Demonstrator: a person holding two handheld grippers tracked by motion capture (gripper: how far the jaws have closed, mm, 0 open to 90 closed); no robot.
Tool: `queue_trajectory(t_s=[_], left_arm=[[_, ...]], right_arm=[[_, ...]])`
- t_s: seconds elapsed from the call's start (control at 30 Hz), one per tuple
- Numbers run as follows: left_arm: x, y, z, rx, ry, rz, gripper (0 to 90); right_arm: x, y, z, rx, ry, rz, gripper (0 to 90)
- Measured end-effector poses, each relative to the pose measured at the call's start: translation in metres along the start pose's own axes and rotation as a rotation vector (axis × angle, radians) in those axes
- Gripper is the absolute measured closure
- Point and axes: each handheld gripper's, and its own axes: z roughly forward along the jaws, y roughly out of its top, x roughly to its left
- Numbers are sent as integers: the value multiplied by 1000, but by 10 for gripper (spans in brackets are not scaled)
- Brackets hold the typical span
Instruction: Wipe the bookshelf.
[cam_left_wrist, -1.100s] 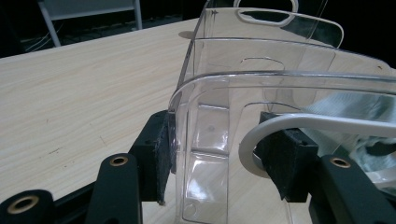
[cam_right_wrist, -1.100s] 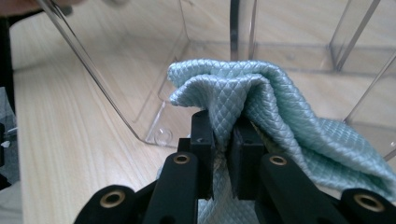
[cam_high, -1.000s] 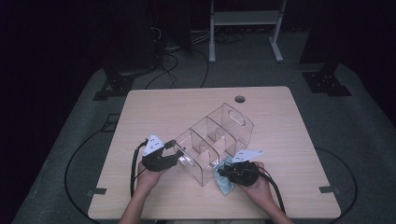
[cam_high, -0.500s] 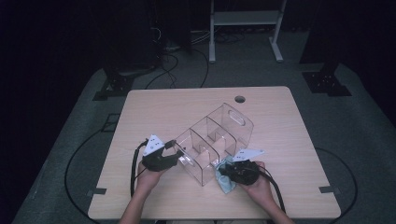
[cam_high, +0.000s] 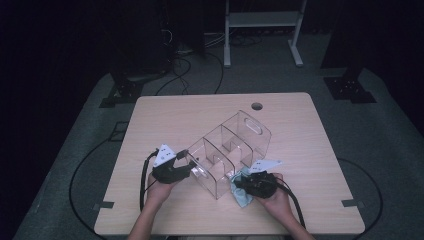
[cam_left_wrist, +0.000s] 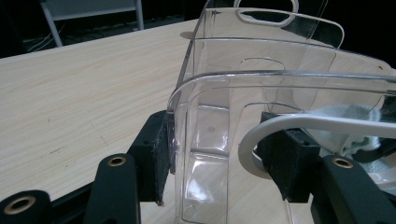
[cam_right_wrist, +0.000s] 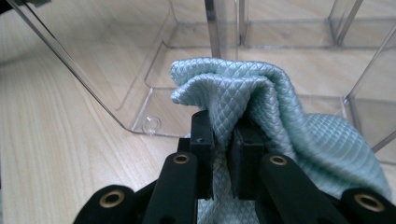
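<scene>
A clear plastic organizer (cam_high: 235, 142) with several compartments lies slantwise at the middle of the wooden table (cam_high: 165, 115). My left gripper (cam_high: 191, 165) is at its near left end, shut on the organizer. In the left gripper view one pad (cam_left_wrist: 156, 158) presses the outside of the clear wall (cam_left_wrist: 205, 140), and the other pad (cam_left_wrist: 287, 161) sits beyond the cutout handle. My right gripper (cam_high: 239, 184) is shut on a light blue cloth (cam_high: 243, 197). In the right gripper view the bunched cloth (cam_right_wrist: 243, 88) rests against the organizer's side wall (cam_right_wrist: 116, 60), pinched between the jaws of the right gripper (cam_right_wrist: 229, 140).
A round cable hole (cam_high: 257, 106) sits near the table's far edge. Black cables (cam_high: 145, 175) trail from both grippers toward the near edge. A white frame (cam_high: 260, 20) stands on the dark floor beyond the table. Bare tabletop lies left, right and behind the organizer.
</scene>
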Motion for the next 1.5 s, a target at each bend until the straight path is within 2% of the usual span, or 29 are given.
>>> queue_trajectory(t_s=[0.13, 0.27, 0.33, 0.47, 0.53, 0.73, 1.0, 1.13, 1.2, 1.37, 1.43, 1.5], left_arm=[[1, 0, 0, -2, -1, -1, 445], [1, 0, 0, -3, -1, -2, 445], [0, 0, 0, -1, -1, 0, 445], [0, 0, 0, -2, -1, -2, 442], [0, 0, 0, -2, -1, -2, 440], [1, 0, 1, -6, -2, -4, 438], [0, 0, 1, -2, 0, -4, 432], [0, 0, 1, -4, 2, -5, 431], [1, 0, 1, -5, -1, -4, 432], [0, 0, 1, -1, 0, 0, 431], [0, 0, 1, -2, 0, -4, 427], [0, 0, 1, -2, 0, -3, 428]], right_arm=[[2, 5, -5, -18, -3, -8, 812], [4, 13, -17, -71, 14, 0, 812], [4, 12, -16, -68, 12, -3, 812], [2, 2, -4, -17, 6, 10, 812], [0, 2, -3, -13, 11, 15, 812], [8, 15, -18, -78, 17, -11, 812], [6, 5, -5, -22, 16, -1, 812], [10, 15, -16, -71, 17, -17, 812], [10, 15, -17, -74, 19, -12, 813], [7, 6, -4, -15, 13, -11, 812], [9, 10, -8, -29, 6, -25, 812], [11, 16, -16, -67, 10, -31, 812]])
